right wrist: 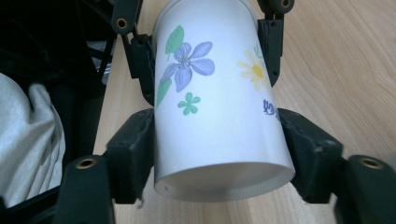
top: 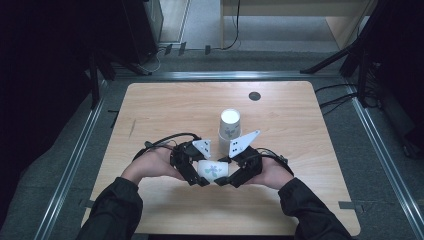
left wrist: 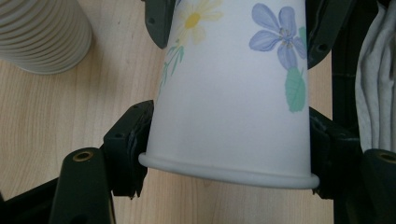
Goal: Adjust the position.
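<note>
A white paper cup (top: 212,169) printed with flowers lies on its side just above the table, between both grippers. My left gripper (top: 199,175) is shut on its rim end. In the left gripper view the two black jaws press the cup (left wrist: 229,102) from both sides just above the rolled rim. My right gripper (top: 226,176) is shut on the base end. The right gripper view has its jaws against the cup (right wrist: 215,107) near the recessed bottom. Each gripper view also shows the other gripper's jaws farther along the cup.
A stack of paper cups (top: 230,125) stands upside down just behind the grippers, and its ribbed side (left wrist: 42,32) is in the left gripper view. A dark round cap (top: 254,95) sits in the wooden table (top: 165,105) at the far right. Metal rails border the table.
</note>
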